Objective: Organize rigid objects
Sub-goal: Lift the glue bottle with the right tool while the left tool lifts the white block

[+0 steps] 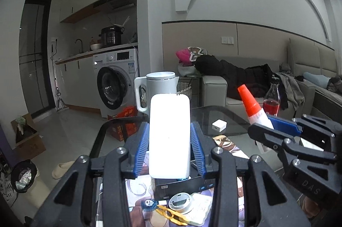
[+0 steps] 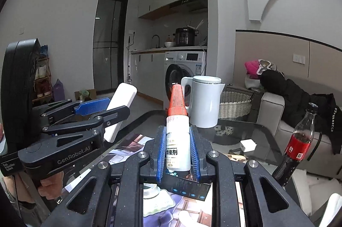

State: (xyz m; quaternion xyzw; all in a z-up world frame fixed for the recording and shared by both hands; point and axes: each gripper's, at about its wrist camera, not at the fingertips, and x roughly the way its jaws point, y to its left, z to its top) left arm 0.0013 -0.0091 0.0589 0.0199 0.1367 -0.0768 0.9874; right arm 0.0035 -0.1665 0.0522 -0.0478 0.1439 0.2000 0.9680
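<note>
My left gripper (image 1: 169, 130) is shut on a white power bank (image 1: 169, 137), held upright above the glass table (image 1: 226, 115); the gripper (image 2: 100, 108) and the power bank (image 2: 121, 107) also show at the left of the right wrist view. My right gripper (image 2: 178, 135) is shut on a white glue bottle with an orange-red ribbed cap (image 2: 178, 141), held upright above the table. The same bottle (image 1: 254, 111) and the gripper (image 1: 271, 126) show at the right of the left wrist view. Both held things are lifted off the table.
On the table (image 2: 263, 130) stand a white kettle (image 2: 205, 100), a cola bottle (image 2: 299, 145), a small white charger cube (image 2: 248, 145), a dark box (image 1: 181, 185), a round white device (image 1: 180, 202) and printed mats. A sofa with clothes lies behind.
</note>
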